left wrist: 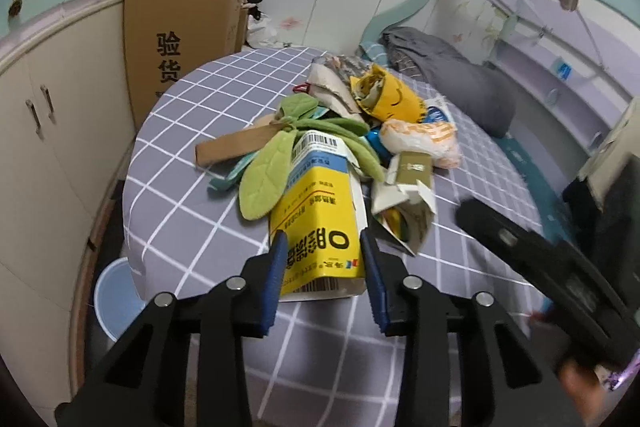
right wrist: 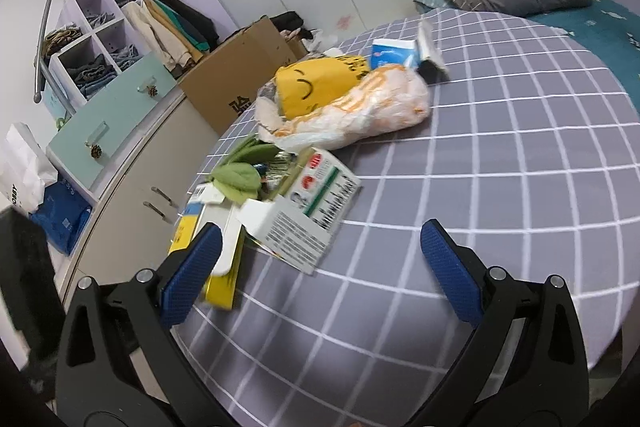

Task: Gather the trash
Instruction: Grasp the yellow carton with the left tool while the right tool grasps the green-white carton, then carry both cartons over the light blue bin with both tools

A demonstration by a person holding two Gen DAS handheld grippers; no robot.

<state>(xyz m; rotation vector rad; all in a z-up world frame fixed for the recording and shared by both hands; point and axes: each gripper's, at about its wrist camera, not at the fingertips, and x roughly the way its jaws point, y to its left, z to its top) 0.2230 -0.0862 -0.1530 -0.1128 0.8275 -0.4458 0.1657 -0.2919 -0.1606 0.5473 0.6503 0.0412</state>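
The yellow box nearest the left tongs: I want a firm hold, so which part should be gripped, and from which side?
Grip the yellow box across its two long narrow sides at the near end, coming in along its length from the bed's edge. It lies flat, pointing at the left tongs, whose pads already flank that end.

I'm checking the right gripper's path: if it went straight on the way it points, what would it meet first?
Probably the grey-and-white printed flat carton lying on the grey checked bedsheet: it sits just ahead of the open right gripper, left of centre. Depth is unclear; it might touch the sheet first.
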